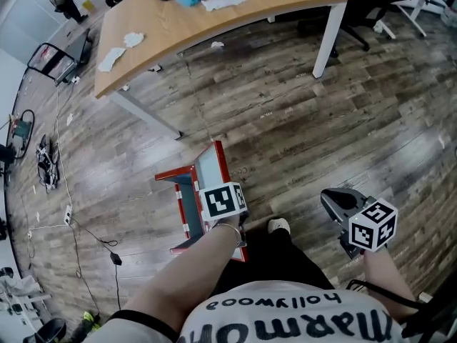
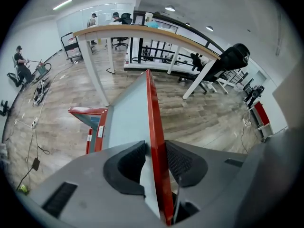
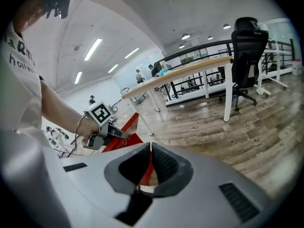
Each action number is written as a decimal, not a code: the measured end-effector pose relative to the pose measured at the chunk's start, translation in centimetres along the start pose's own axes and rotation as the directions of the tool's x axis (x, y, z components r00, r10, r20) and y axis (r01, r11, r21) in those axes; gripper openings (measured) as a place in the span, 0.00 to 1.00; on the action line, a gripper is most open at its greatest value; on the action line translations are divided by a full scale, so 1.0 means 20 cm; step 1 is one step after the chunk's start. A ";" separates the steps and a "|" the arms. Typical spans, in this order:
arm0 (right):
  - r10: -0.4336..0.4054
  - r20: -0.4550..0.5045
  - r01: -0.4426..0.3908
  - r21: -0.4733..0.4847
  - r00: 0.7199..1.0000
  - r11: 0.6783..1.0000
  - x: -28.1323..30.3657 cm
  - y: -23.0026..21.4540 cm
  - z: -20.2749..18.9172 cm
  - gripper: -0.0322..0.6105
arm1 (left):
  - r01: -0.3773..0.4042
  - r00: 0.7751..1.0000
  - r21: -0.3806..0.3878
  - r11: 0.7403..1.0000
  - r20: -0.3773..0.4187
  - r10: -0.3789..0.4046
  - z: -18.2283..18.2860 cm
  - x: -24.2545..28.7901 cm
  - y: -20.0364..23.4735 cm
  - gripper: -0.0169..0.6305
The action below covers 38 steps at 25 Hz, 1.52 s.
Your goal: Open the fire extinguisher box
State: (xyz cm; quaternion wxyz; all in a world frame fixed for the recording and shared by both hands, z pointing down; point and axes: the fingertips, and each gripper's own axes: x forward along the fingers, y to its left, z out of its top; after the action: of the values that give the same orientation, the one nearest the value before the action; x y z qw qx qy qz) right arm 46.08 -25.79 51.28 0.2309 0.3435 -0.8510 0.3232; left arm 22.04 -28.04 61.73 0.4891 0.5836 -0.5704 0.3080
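Observation:
The red fire extinguisher box point(image 1: 184, 200) stands on the wood floor, its glass-panelled door point(image 1: 213, 164) swung out towards me. My left gripper point(image 1: 218, 207) is shut on the door's red free edge. In the left gripper view the door point(image 2: 137, 113) runs straight between the jaws of the left gripper point(image 2: 154, 146), both pads against it, with the box body point(image 2: 88, 115) behind at left. My right gripper point(image 1: 330, 197) hangs to the right of the box, away from it. Its own view shows the right gripper point(image 3: 151, 145) shut on nothing, with the left gripper point(image 3: 110, 130) at the box point(image 3: 124, 129).
A long wooden table point(image 1: 214, 16) with white legs point(image 1: 328, 34) stands beyond the box. Cables and a power strip point(image 1: 69, 216) lie along the floor at left. An office chair point(image 1: 375, 6) is at far right. My shoe point(image 1: 278, 225) is beside the box.

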 end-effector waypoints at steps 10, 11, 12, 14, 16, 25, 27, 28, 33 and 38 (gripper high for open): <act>-0.029 -0.002 0.029 0.034 1.000 0.999 0.04 -0.25 0.02 0.07 | -0.170 0.985 0.080 0.982 0.005 0.170 -0.01 0.10 0.00 0.22; -0.033 -0.002 0.033 0.041 0.999 0.999 0.05 -0.28 0.02 0.07 | -0.185 0.983 0.087 0.979 0.003 0.185 -0.01 0.11 0.00 0.22; -0.037 -0.002 0.037 0.047 0.999 0.998 0.06 -0.30 0.01 0.07 | -0.193 0.981 0.093 0.977 0.000 0.194 -0.02 0.12 -0.01 0.23; -0.042 -0.004 0.043 0.055 0.999 0.998 0.07 -0.34 0.01 0.07 | -0.194 0.981 0.102 0.976 -0.004 0.196 -0.02 0.14 -0.03 0.23; -0.047 -0.008 0.048 0.063 0.999 0.997 0.08 -0.38 0.01 0.07 | -0.177 0.984 0.100 0.979 -0.012 0.179 -0.04 0.17 -0.07 0.23; -0.047 -0.010 0.048 0.116 0.999 0.992 0.12 -0.48 -0.01 0.07 | -0.139 0.990 0.079 0.987 0.003 0.139 -0.06 0.25 -0.14 0.23; -0.042 -0.017 0.044 0.115 0.999 0.992 0.13 -0.48 -0.02 0.07 | -0.143 0.990 0.075 0.987 0.000 0.144 -0.07 0.25 -0.14 0.23; -0.041 -0.019 0.043 0.115 0.999 0.992 0.13 -0.49 -0.02 0.07 | -0.145 0.989 0.073 0.987 -0.001 0.146 -0.07 0.26 -0.14 0.23; -0.034 -0.020 0.036 0.114 0.999 0.993 0.13 -0.49 -0.02 0.07 | -0.151 0.988 0.064 0.986 0.009 0.151 -0.08 0.25 -0.13 0.23; -0.024 -0.023 0.026 0.110 0.999 0.994 0.14 -0.49 -0.03 0.07 | -0.159 0.987 0.065 0.985 0.016 0.158 -0.08 0.25 -0.14 0.23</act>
State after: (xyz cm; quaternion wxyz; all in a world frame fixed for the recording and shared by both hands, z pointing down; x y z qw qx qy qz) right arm 51.59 -32.05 57.14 0.2248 0.3629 -0.8249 0.3705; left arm 25.81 -28.84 66.23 0.4405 0.5539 -0.6070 0.3615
